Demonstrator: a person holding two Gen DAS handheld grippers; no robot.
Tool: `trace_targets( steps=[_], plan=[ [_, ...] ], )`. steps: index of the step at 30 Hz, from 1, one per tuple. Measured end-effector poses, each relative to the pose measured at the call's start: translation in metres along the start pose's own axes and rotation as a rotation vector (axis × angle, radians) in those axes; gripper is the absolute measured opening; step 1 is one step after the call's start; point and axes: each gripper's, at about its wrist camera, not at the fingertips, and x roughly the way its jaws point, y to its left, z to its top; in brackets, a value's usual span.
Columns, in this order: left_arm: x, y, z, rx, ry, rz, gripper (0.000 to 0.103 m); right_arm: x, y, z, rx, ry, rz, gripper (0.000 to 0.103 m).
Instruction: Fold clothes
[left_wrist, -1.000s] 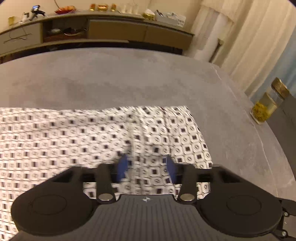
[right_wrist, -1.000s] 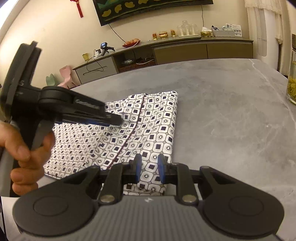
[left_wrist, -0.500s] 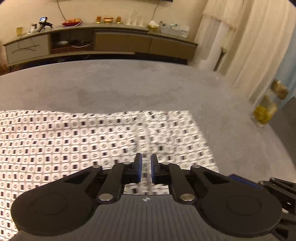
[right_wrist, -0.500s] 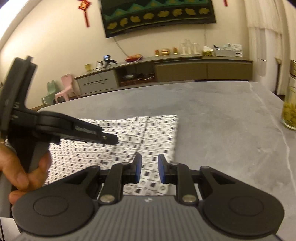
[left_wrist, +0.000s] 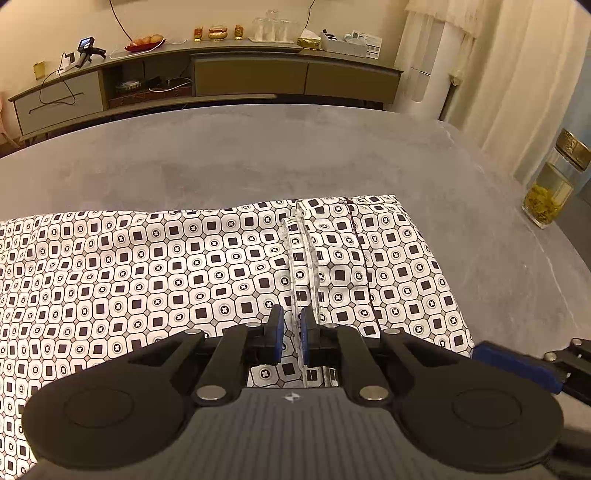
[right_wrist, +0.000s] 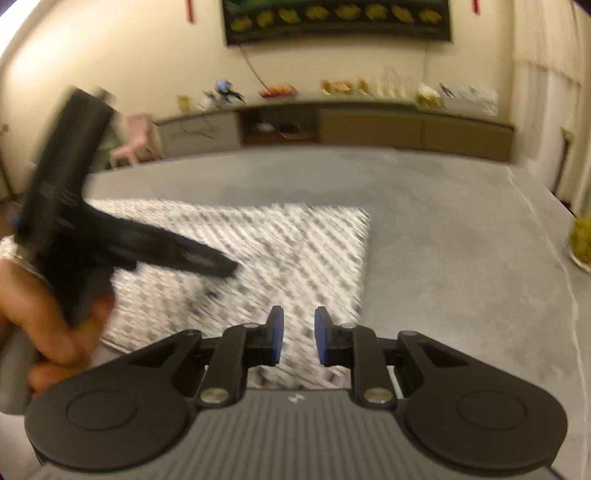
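Grasping step: left claw clamped on garment ridge; right claw slightly apart, empty; next, lift and fold.

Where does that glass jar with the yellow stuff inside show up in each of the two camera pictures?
Left wrist view: the glass jar with yellow contents stands at the right edge, gold lid showing.
Right wrist view: only a blurred part shows at the far right edge.
Shared landmark: the black-and-white patterned cloth.

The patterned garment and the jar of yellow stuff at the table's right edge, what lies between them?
Nothing: in the left wrist view only bare grey table separates the patterned garment from the jar.
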Motion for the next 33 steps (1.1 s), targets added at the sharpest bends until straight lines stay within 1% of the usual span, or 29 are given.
trace_targets(
  steps=[1,2,3,4,6,7,10,12,13,16,18,20,21,22,23,24,26,27,29,31,33],
  plan=[
    [0.000,-0.001,0.000,0.003,-0.001,0.002,0.010,0.003,0.004,0.000,-0.012,0.005,0.012,0.019],
    [-0.001,-0.001,0.000,0.005,0.000,0.004,0.010,0.009,0.005,-0.002,-0.019,0.032,0.008,0.019],
    [-0.001,-0.001,0.000,0.008,0.001,0.005,0.010,0.016,0.007,-0.003,-0.026,0.063,0.001,0.019],
    [-0.001,-0.001,0.000,0.010,0.002,0.005,0.010,0.023,0.007,-0.007,-0.027,0.116,-0.018,0.018],
    [-0.002,-0.001,0.001,0.016,0.007,0.007,0.010,0.020,0.007,-0.007,-0.035,0.129,-0.027,0.018],
    [-0.006,0.000,0.002,0.018,0.004,0.005,0.010,0.015,0.004,-0.006,-0.021,0.137,-0.017,0.018],
    [-0.024,0.005,0.015,0.007,-0.064,-0.001,0.010,0.001,0.000,-0.005,0.007,0.089,0.009,0.019],
    [-0.028,0.007,0.030,0.002,-0.103,0.012,0.010,-0.004,-0.002,-0.003,0.021,0.055,0.016,0.019],
    [-0.025,0.006,0.037,0.003,-0.103,0.014,0.010,-0.005,-0.003,-0.002,0.025,0.038,0.013,0.020],
    [-0.007,0.001,0.049,0.011,-0.066,0.007,0.010,0.005,0.000,0.004,0.025,0.000,0.002,0.020],
    [0.008,-0.003,0.046,0.013,-0.030,0.005,0.010,0.013,-0.001,0.004,0.024,0.017,0.001,0.020],
    [0.023,-0.006,0.043,0.015,0.006,0.002,0.010,0.017,-0.004,0.000,0.031,0.062,-0.009,0.020],
    [0.027,-0.006,0.040,0.002,0.014,-0.009,0.010,0.018,-0.005,-0.003,0.033,0.091,-0.017,0.020],
    [0.029,-0.004,0.038,-0.016,0.011,-0.025,0.010,0.018,-0.007,-0.004,0.035,0.093,-0.016,0.018],
    [0.030,-0.003,0.036,-0.033,0.006,-0.042,0.013,0.017,-0.009,-0.005,0.039,0.094,-0.011,0.018],
    [0.030,-0.003,0.035,-0.027,0.000,-0.034,0.017,0.015,-0.011,-0.005,0.043,0.095,-0.005,0.018],
    [0.031,-0.006,0.034,0.007,-0.015,0.009,0.017,0.013,-0.015,-0.005,0.060,0.095,0.004,0.019],
    [0.032,-0.008,0.033,0.025,-0.022,0.031,0.024,0.014,-0.015,-0.004,0.064,0.099,0.006,0.019],
    [0.030,-0.009,0.029,0.058,-0.044,0.088,0.026,0.015,-0.014,-0.002,0.058,0.107,0.000,0.018],
    [0.027,-0.008,0.023,0.076,-0.066,0.103,0.026,0.011,-0.013,-0.002,0.056,0.119,-0.005,0.018],
    [0.021,-0.007,0.022,0.077,-0.060,0.075,0.025,0.005,-0.012,-0.002,0.055,0.135,0.001,0.020]
  ],
)
